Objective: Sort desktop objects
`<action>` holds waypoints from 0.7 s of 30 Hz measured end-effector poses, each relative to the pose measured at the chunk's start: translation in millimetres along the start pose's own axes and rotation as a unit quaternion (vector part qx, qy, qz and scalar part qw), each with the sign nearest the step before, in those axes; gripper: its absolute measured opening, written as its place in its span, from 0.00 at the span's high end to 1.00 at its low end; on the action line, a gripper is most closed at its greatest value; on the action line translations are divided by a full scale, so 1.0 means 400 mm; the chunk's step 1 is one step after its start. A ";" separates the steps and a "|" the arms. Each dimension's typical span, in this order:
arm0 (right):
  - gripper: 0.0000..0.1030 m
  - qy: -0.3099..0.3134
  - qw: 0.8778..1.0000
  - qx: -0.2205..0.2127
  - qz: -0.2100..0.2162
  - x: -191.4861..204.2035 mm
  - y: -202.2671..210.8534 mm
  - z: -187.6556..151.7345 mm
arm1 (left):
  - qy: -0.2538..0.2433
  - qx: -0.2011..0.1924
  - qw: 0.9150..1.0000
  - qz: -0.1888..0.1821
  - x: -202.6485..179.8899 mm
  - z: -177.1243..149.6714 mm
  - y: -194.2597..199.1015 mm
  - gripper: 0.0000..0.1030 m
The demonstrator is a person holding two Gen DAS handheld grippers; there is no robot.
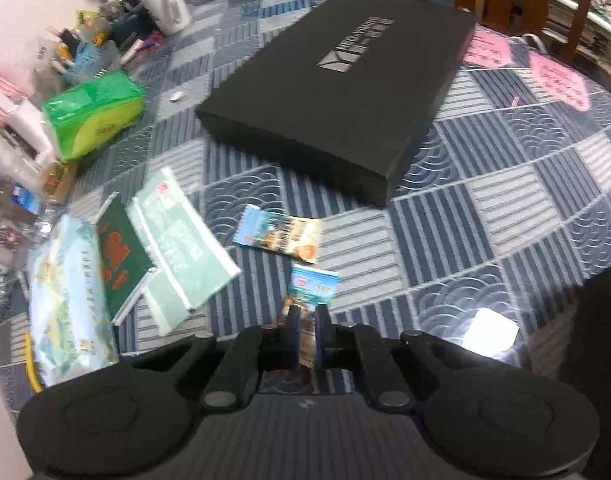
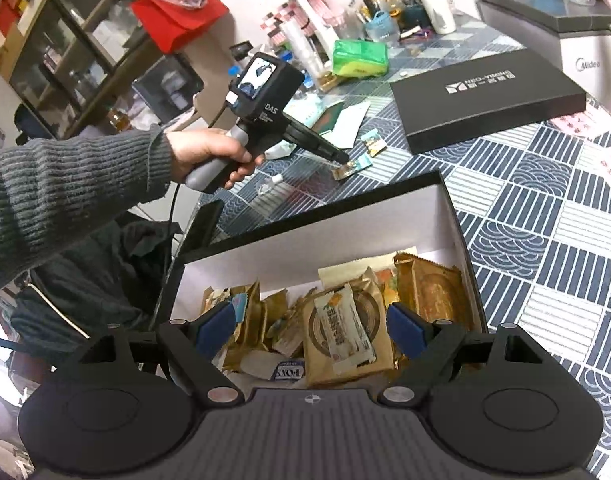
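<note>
My left gripper (image 1: 306, 314) is shut on a small snack packet (image 1: 314, 288) with a blue and white end, held just above the patterned tablecloth. The right wrist view shows that gripper (image 2: 342, 159) with the packet (image 2: 351, 168) at its tips. A second snack packet (image 1: 280, 232) lies just beyond it, also seen in the right wrist view (image 2: 373, 142). My right gripper (image 2: 311, 326) is open and empty, hovering over an open black box (image 2: 445, 208) holding several snack packets (image 2: 345, 332).
The flat black box lid (image 1: 337, 84) lies on the table beyond the packets. Green booklets (image 1: 177, 236) and a tissue pack (image 1: 71, 296) lie at left, a green tissue pack (image 1: 93, 112) and a white mug (image 1: 165, 4) farther back among clutter.
</note>
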State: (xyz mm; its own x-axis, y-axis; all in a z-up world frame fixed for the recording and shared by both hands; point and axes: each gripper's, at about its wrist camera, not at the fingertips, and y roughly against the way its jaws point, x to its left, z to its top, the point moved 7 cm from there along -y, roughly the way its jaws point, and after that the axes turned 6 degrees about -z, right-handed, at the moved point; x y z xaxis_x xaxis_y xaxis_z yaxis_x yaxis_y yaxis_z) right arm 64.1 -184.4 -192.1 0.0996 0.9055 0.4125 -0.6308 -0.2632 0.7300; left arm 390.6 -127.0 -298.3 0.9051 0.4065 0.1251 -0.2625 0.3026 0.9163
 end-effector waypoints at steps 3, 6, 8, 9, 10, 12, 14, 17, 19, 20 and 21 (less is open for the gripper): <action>0.19 -0.012 1.000 0.001 -0.004 -0.015 -0.001 -0.003 | -0.018 0.000 1.000 0.008 -0.008 0.010 -0.013 0.32; 0.19 -0.021 1.000 -0.002 -0.008 -0.031 0.000 0.001 | -0.044 0.015 0.999 0.015 -0.016 0.013 -0.040 0.31; 0.19 -0.026 1.000 -0.003 -0.011 -0.040 -0.001 0.005 | -0.040 0.032 0.999 0.002 -0.012 0.009 -0.064 0.52; 0.19 -0.028 1.000 -0.003 -0.012 -0.044 -0.004 0.007 | -0.031 0.040 0.999 -0.012 -0.008 0.007 -0.075 0.73; 0.19 -0.030 0.999 -0.003 -0.013 -0.047 -0.007 0.009 | -0.022 0.039 0.999 -0.018 -0.002 0.007 -0.078 0.74; 0.19 -0.031 0.999 -0.001 -0.011 -0.049 -0.015 0.012 | -0.007 0.030 0.999 -0.026 0.011 0.008 -0.080 0.75; 0.19 -0.029 1.000 0.002 -0.009 -0.045 -0.023 0.014 | 0.003 0.026 0.999 -0.037 0.021 0.006 -0.078 0.77; 0.19 -0.021 1.000 0.007 -0.003 -0.032 -0.034 0.016 | 0.005 0.014 0.999 -0.041 0.022 0.006 -0.064 0.92; 0.19 -0.016 1.000 0.009 -0.001 -0.024 -0.039 0.018 | 0.011 0.010 0.999 -0.038 0.024 0.005 -0.058 0.94; 0.19 -0.014 1.000 0.010 0.000 -0.020 -0.040 0.020 | 0.014 0.011 0.999 -0.038 0.026 0.001 -0.058 0.94; 0.19 -0.012 1.000 0.010 0.001 -0.017 -0.040 0.020 | 0.016 0.011 0.999 -0.035 0.030 0.000 -0.057 0.94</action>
State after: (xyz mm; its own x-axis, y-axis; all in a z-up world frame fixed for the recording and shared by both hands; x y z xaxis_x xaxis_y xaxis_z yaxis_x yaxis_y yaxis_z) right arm 79.8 -189.1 -202.3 0.1171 0.8969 0.4265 -0.6154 -0.2715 0.7400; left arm 407.4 -129.0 -317.7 0.9096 0.4126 0.0484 -0.1909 0.3117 0.9308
